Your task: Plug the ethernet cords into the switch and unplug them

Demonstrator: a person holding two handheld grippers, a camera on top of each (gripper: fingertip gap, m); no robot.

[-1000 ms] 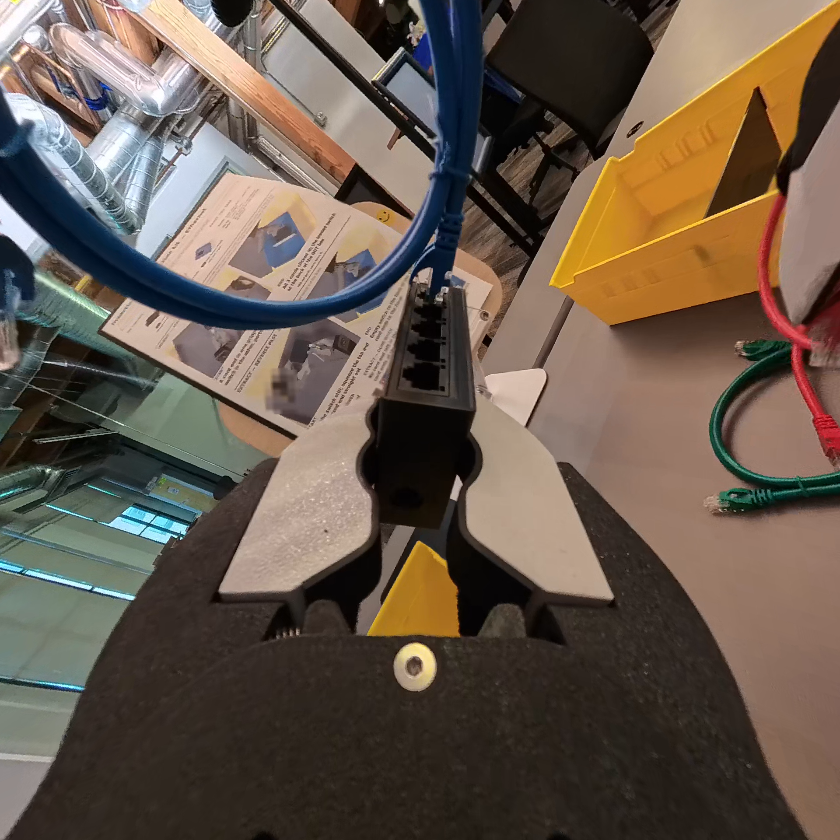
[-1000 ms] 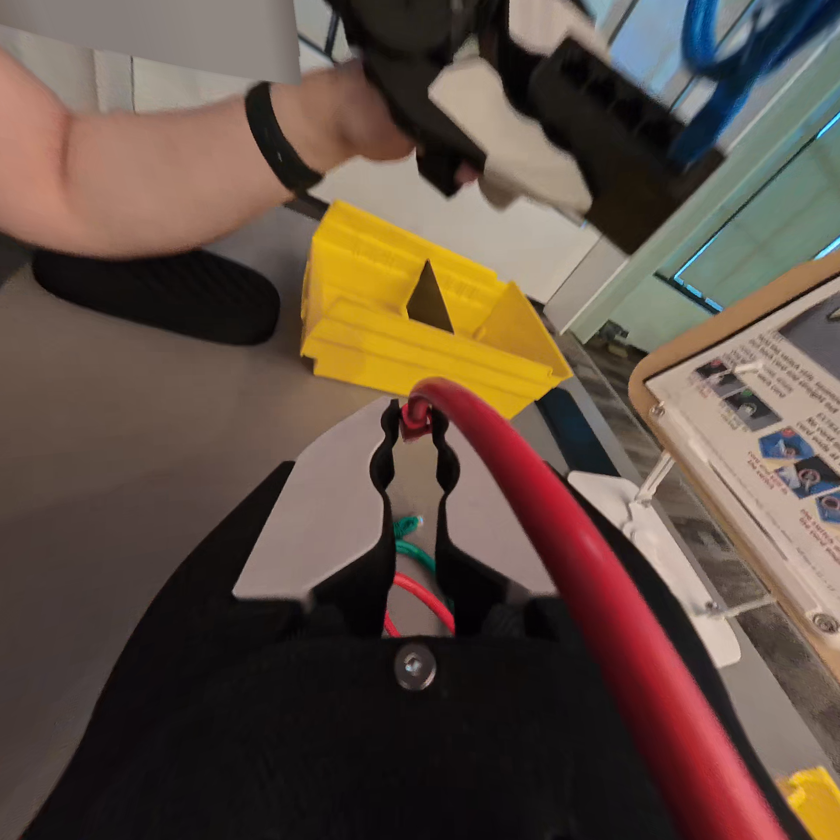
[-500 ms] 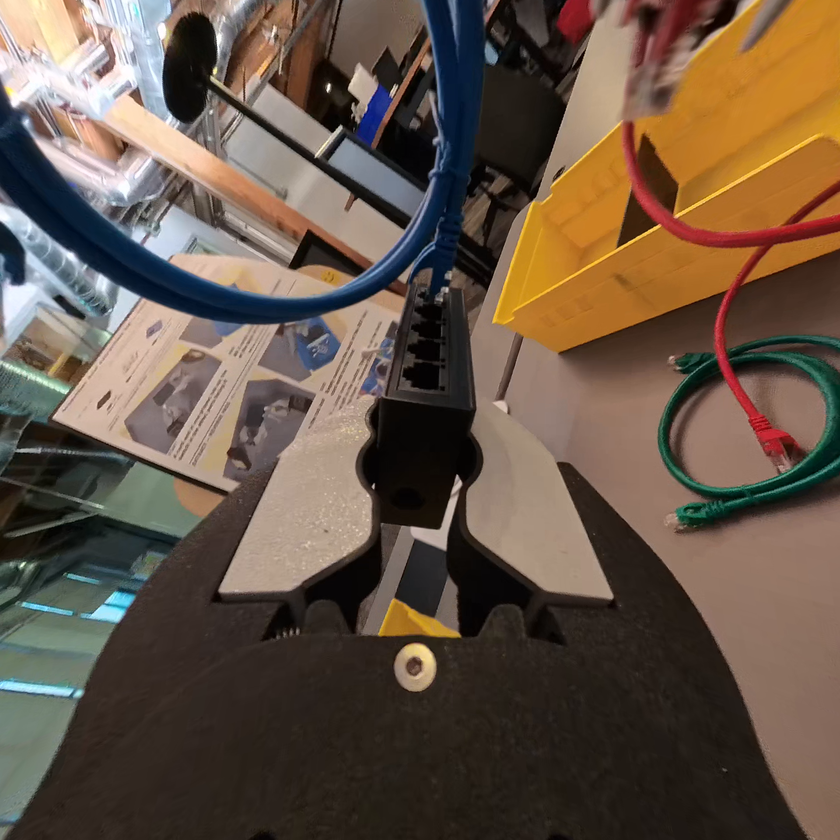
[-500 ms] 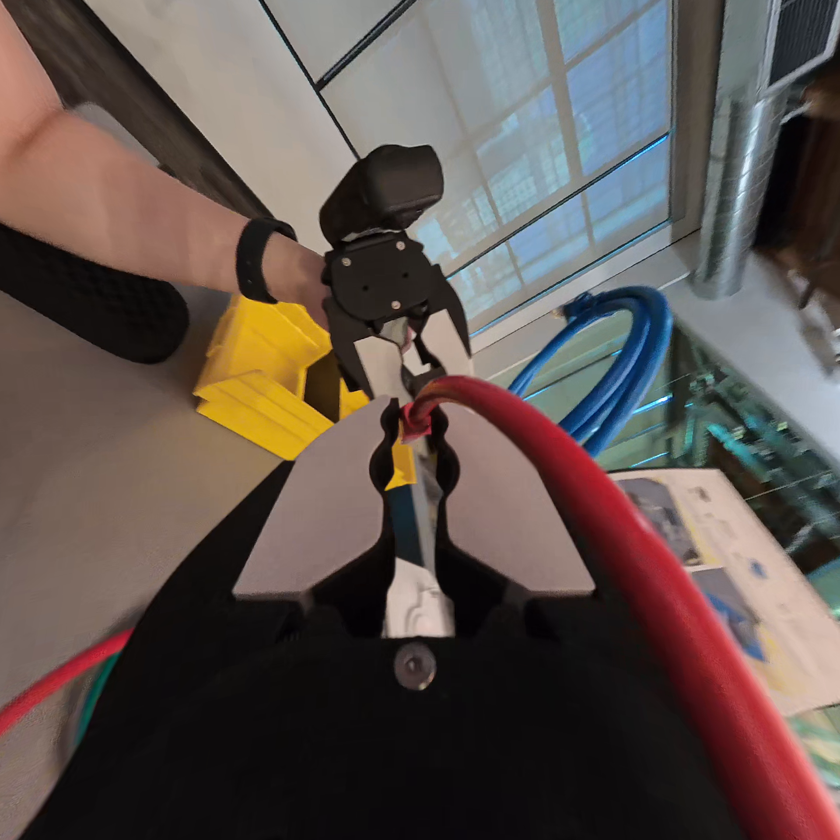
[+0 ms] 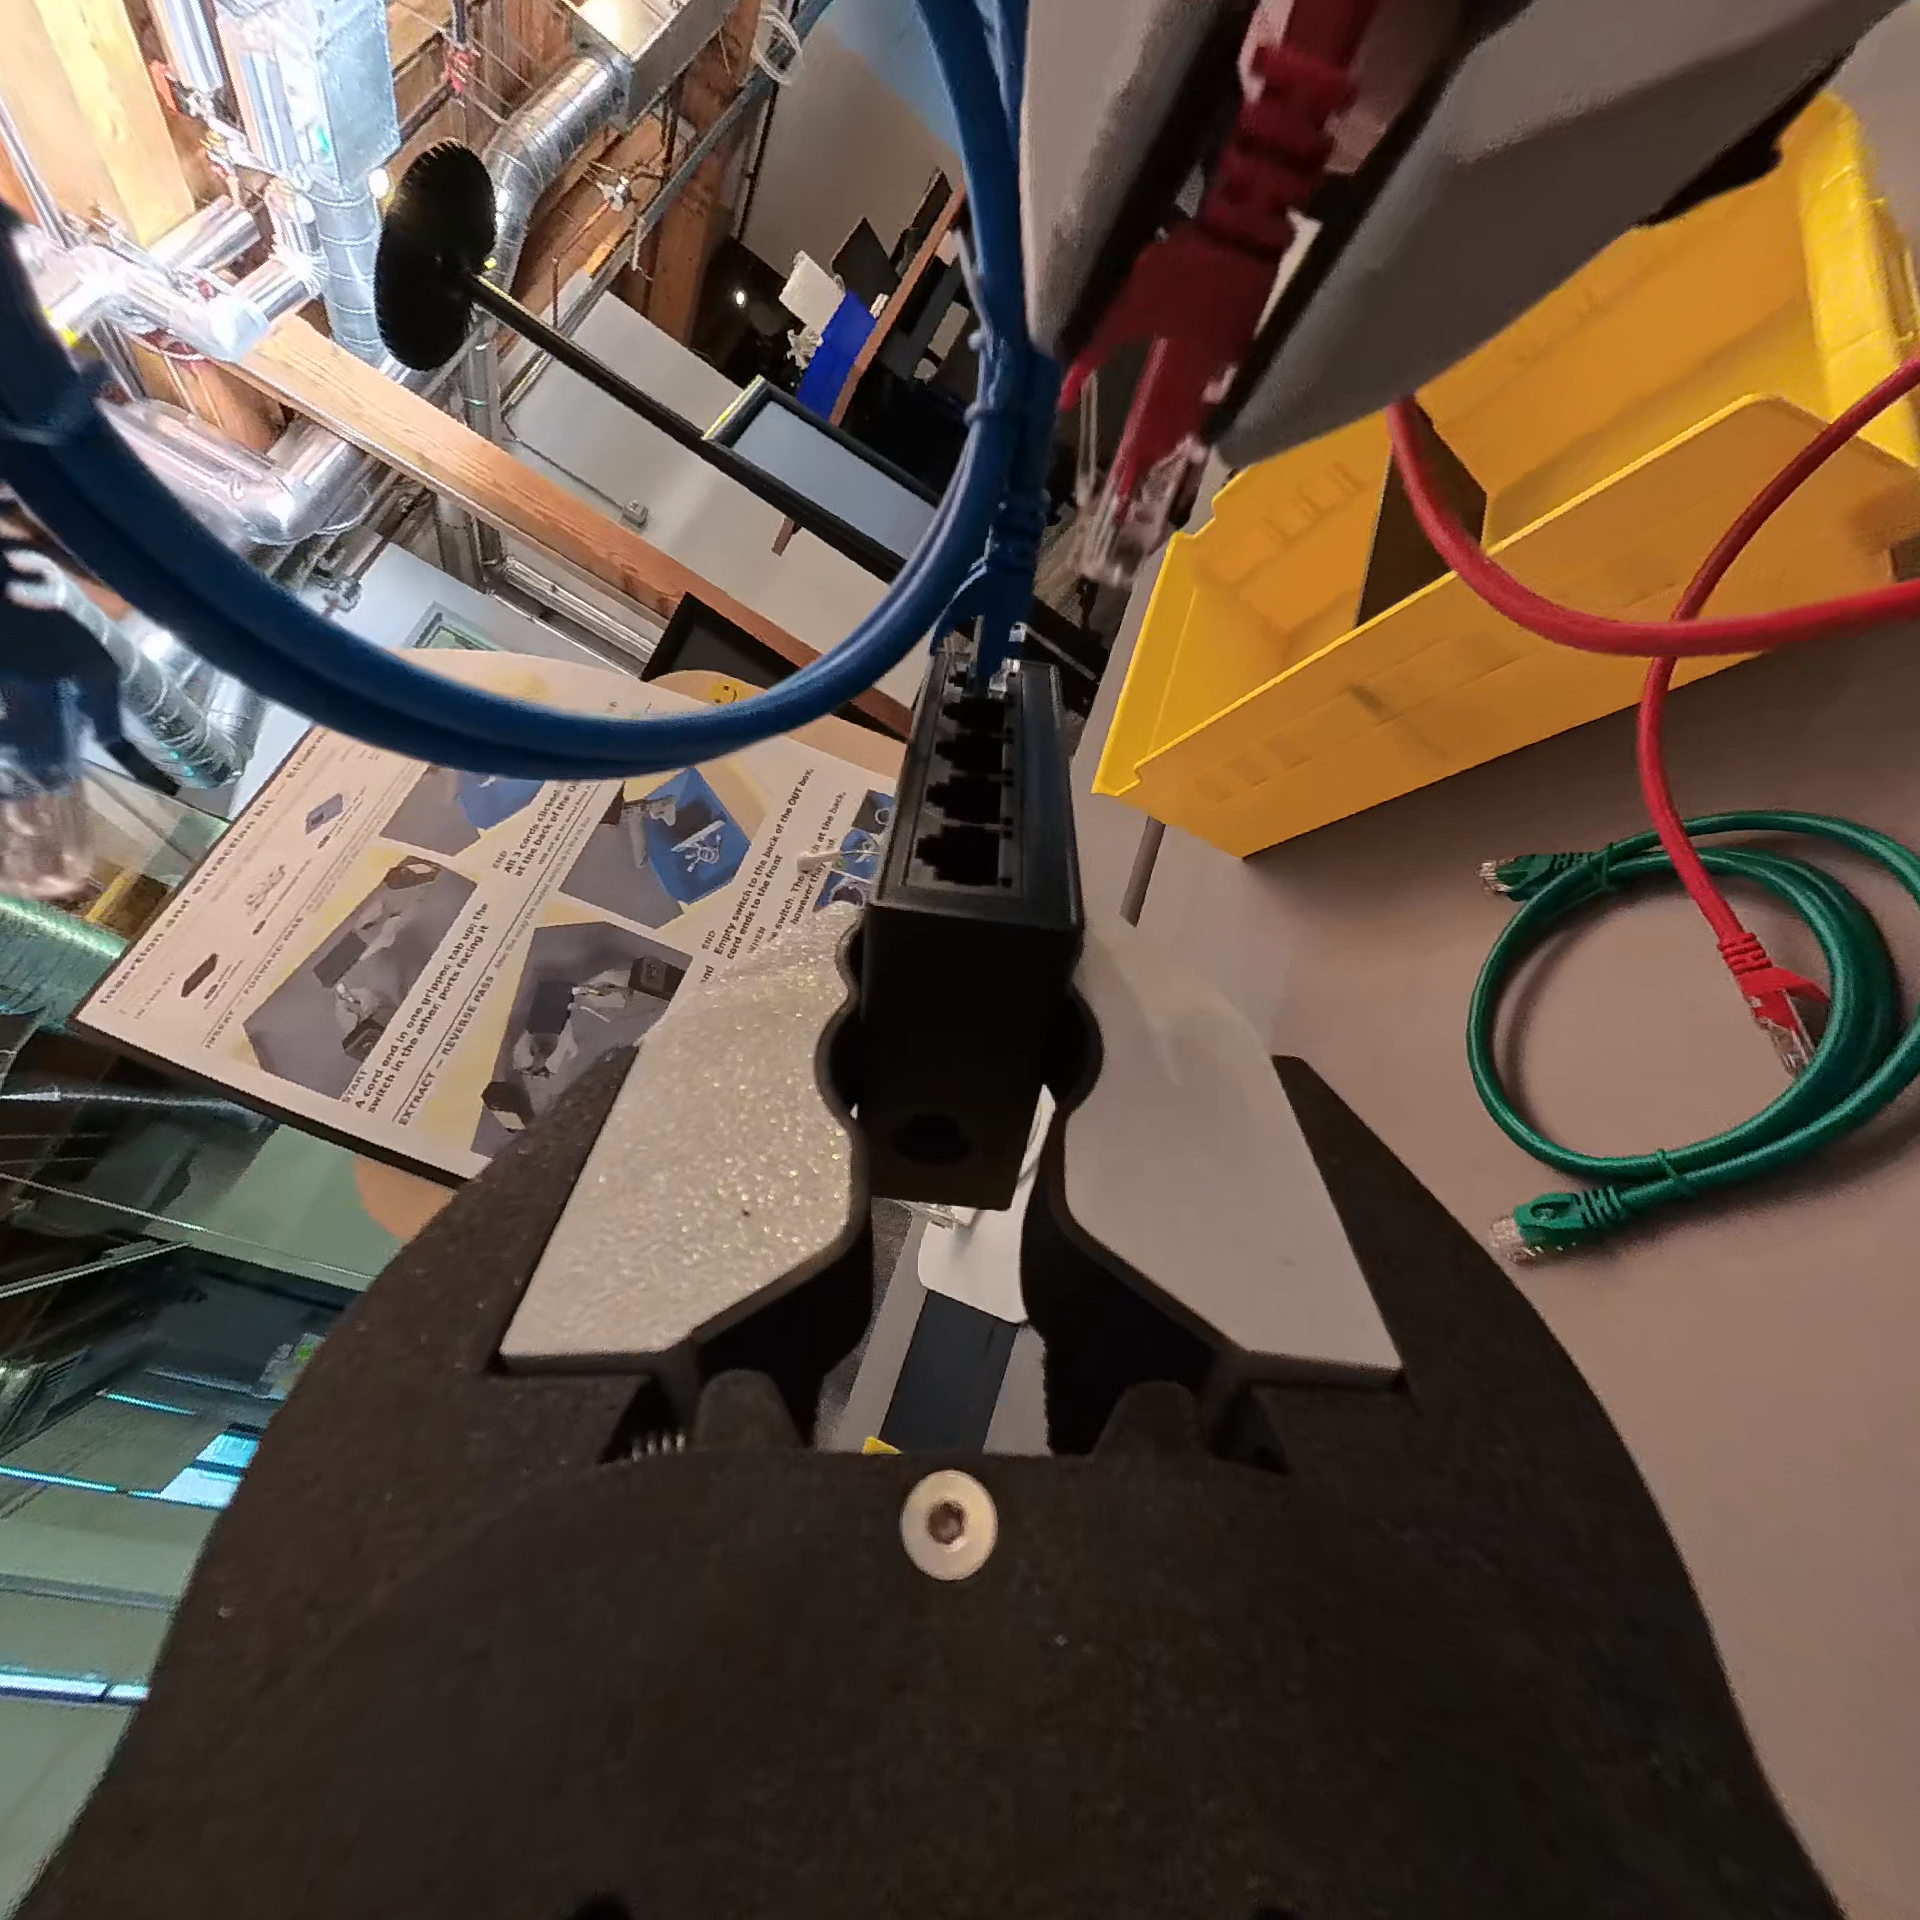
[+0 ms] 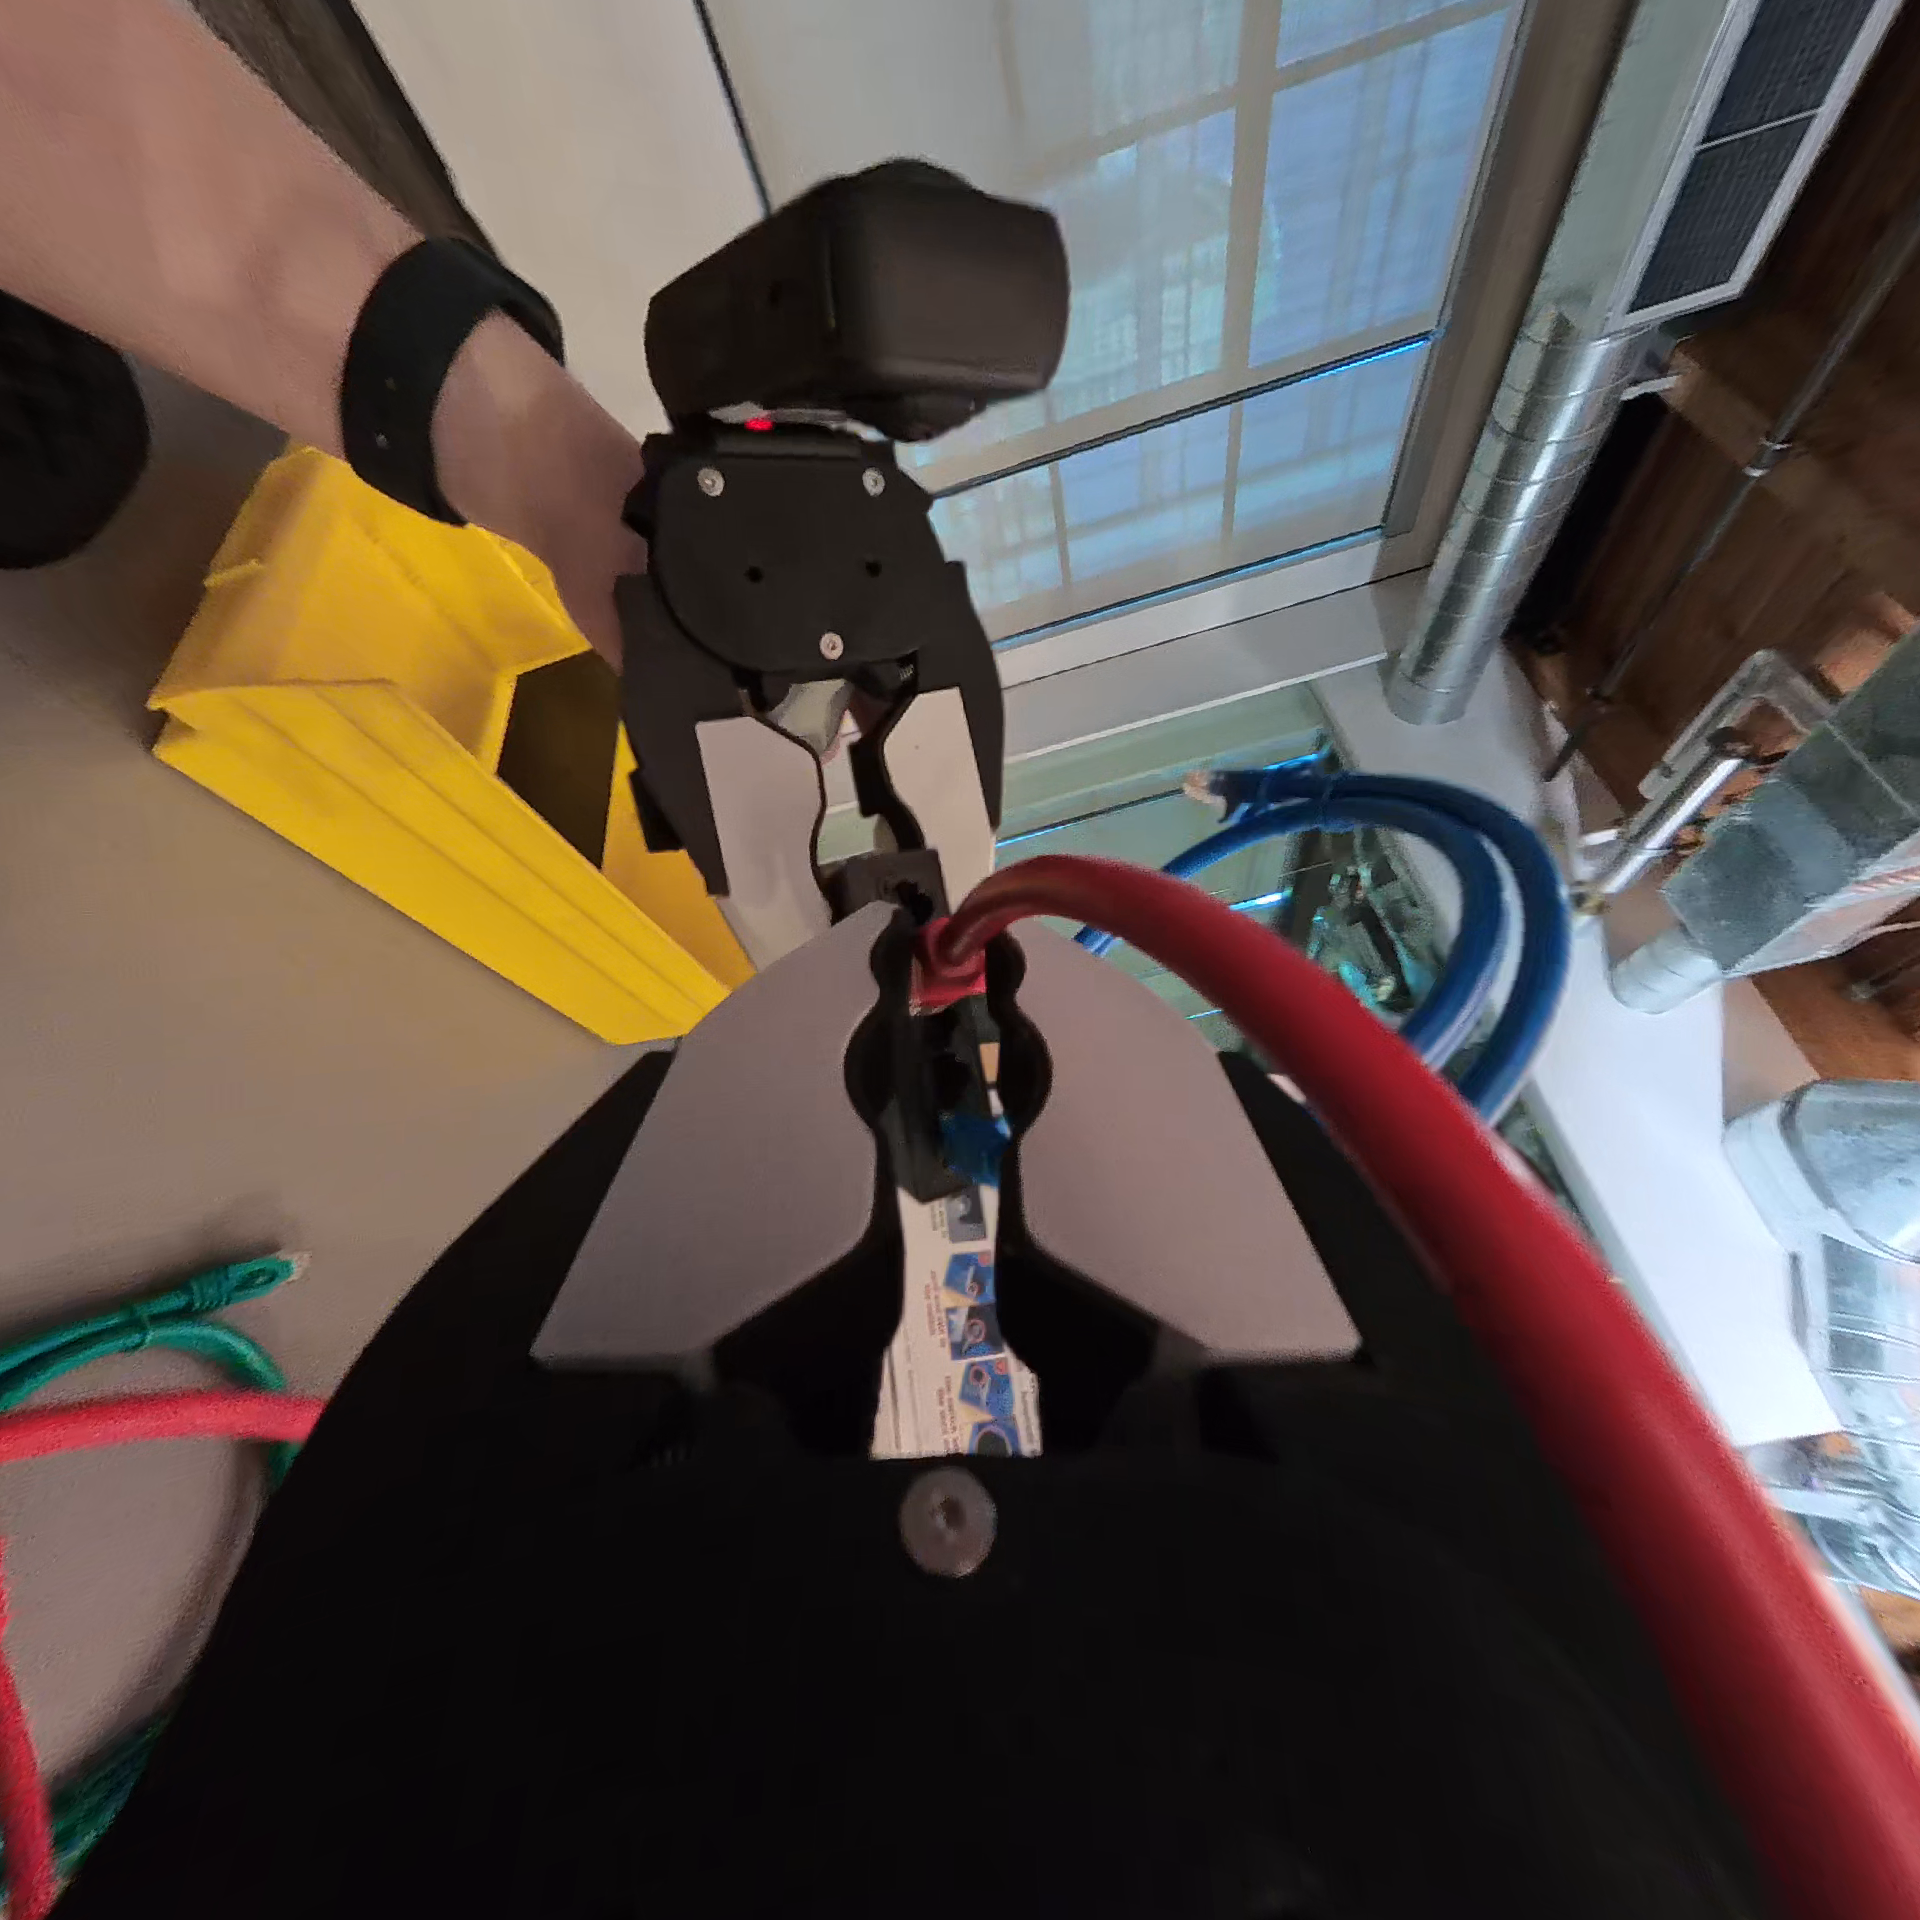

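My left gripper is shut on a black switch, held in the air with its row of ports facing up. A blue cord is plugged into the farthest port and loops off to the left. My right gripper is shut on the plug end of a red cord. In the left wrist view it hangs just above the switch's far end, with the red plug pointing down and apart from the ports. In the right wrist view the switch shows between my fingers.
A green cord lies coiled on the grey table, with the red cord's other end across it. A yellow bin stands behind. An instruction board stands at the left. A person's hand with a black wristband holds the left gripper. The tips of one gripper are about 9 cm away from the tips of the other.
My right gripper has brought the red plug from the table side up and over to just above the switch. The left gripper keeps hold of the switch, tilted slightly.
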